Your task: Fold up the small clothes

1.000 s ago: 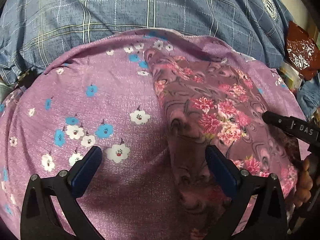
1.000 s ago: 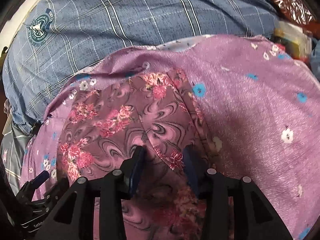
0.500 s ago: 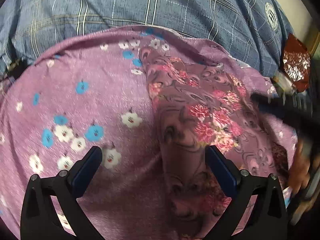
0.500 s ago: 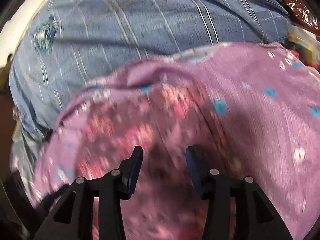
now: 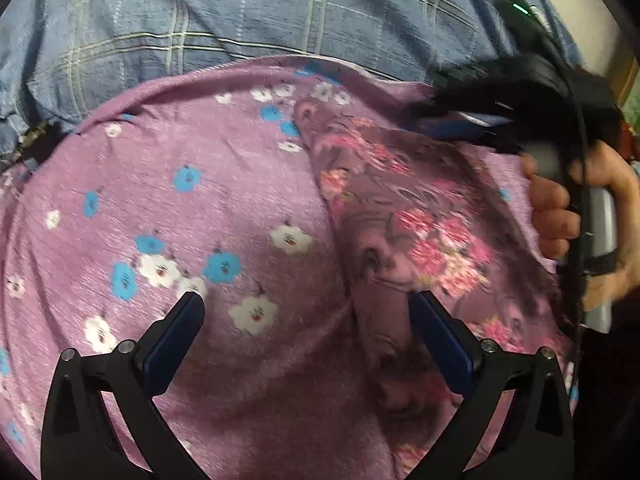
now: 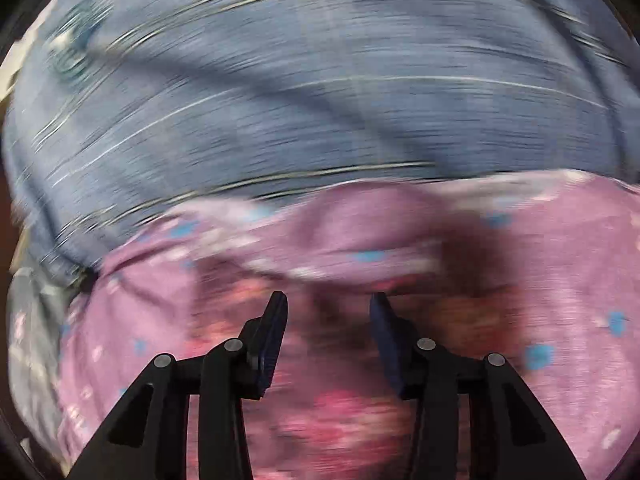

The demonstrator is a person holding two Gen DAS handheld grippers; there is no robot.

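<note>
While the right wrist view is smearing almost everything into streaks, the left wrist view is giving us the clearer look. The left claw (image 5: 304,312) is hovering with its dark blue pads spread wide, nothing between them, just above the lilac cloth printed with white and blue flowers (image 5: 200,208). That cloth is lying spread out flat over the blue-grey plaid sheet (image 5: 280,16), which is filling the top of both views.

The small mauve garment with pink flowers and dark swirls (image 5: 400,216) is lying on the lilac cloth, running from the far edge down toward the left claw's right-hand pad, its near end sitting just beside that pad.

Over on the right of the left wrist view, the right claw (image 5: 452,120) is coming through blurred at the garment's far corner, a person's hand (image 5: 560,216) wrapped round its grey handle with a black cable trailing beside it. In its own view, the right claw (image 6: 328,312) is standing partly spread, the pads apart with open space between them, over the garment's blurred pink print (image 6: 344,412); nothing is pinched.

As for writing, a round teal emblem (image 6: 72,56) is showing on the plaid sheet at upper left in the right wrist view, but it is too smeared to read. No containers are making themselves known.
</note>
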